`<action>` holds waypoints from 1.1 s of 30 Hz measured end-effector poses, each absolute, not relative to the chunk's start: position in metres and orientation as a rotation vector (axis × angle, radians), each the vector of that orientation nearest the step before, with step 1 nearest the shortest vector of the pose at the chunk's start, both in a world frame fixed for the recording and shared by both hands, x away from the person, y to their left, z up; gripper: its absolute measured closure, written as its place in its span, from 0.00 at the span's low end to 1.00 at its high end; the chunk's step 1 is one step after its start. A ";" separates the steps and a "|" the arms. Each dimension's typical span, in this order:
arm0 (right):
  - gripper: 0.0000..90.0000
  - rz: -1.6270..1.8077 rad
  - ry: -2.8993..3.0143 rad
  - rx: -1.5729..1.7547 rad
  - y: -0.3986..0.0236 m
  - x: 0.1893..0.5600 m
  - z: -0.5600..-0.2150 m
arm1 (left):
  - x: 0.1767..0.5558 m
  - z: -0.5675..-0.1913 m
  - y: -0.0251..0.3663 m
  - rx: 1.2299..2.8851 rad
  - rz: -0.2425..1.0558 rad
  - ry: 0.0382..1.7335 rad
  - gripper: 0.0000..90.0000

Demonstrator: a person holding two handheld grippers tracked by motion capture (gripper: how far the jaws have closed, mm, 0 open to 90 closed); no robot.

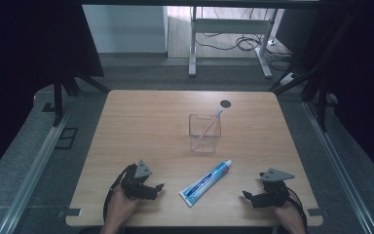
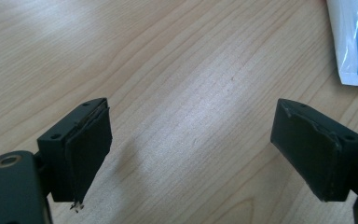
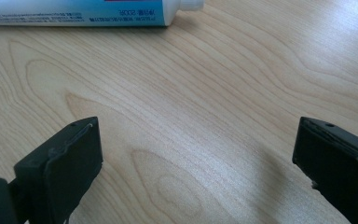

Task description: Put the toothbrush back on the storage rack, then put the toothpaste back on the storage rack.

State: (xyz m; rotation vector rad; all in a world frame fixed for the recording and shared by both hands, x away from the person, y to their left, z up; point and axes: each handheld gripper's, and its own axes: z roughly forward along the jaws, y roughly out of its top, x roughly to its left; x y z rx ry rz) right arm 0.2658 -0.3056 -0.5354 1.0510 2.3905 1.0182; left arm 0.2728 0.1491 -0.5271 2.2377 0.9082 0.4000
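Observation:
A blue and white toothpaste tube (image 1: 206, 183) lies flat near the table's front, cap toward the far right. Behind it stands a clear plastic cup (image 1: 204, 133) with a pink toothbrush (image 1: 209, 125) leaning inside. My left gripper (image 1: 157, 190) rests at the front left, open, nothing between its jaws; the tube's flat end (image 2: 354, 42) shows at the upper right of the left gripper view. My right gripper (image 1: 247, 196) rests at the front right, open and empty, pointing at the tube (image 3: 79, 11), which lies across the top of the right gripper view.
The wooden table (image 1: 141, 126) has a small black round hole (image 1: 225, 103) near its far edge. Black curtains and frame legs flank both sides. A white desk frame (image 1: 229, 39) and cables stand on the floor beyond.

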 end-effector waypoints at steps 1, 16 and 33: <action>0.02 1.019 2.390 1.051 -0.306 0.266 -0.535 | 0.273 -0.527 0.149 2.231 0.401 0.909 0.14; 0.00 1.036 2.389 1.075 -0.306 0.266 -0.531 | 0.272 -0.524 0.157 2.176 0.381 0.898 0.14; 0.07 0.946 2.502 1.078 -0.290 0.261 -0.519 | 0.272 -0.522 0.163 2.148 0.372 0.891 0.14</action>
